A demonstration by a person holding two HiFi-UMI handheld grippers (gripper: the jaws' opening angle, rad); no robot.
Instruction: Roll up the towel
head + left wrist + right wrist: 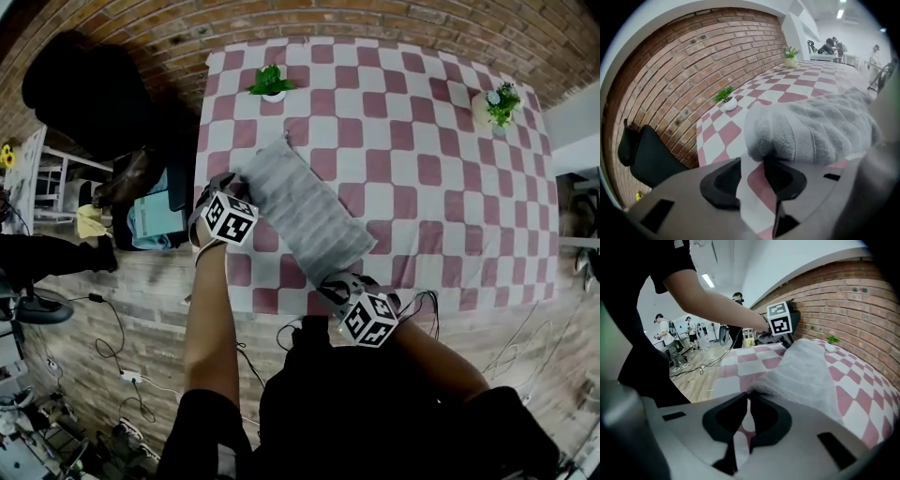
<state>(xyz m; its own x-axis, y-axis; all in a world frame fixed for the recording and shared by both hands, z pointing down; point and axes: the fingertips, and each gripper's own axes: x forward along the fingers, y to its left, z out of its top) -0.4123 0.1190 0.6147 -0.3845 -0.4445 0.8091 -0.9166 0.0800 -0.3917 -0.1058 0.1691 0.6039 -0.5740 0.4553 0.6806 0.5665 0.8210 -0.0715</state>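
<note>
The grey towel [300,211] lies folded in a long strip, slantwise on the checked table [450,141], with a hand-held gripper at each end. The left hand-held gripper [752,161] stands at the far-left end with its jaws apart (only tablecloth shows between them), the towel's thick fold just past their tips. The right hand-held gripper [746,397] is at the near end, its jaws pinched together on the towel's hem.
</note>
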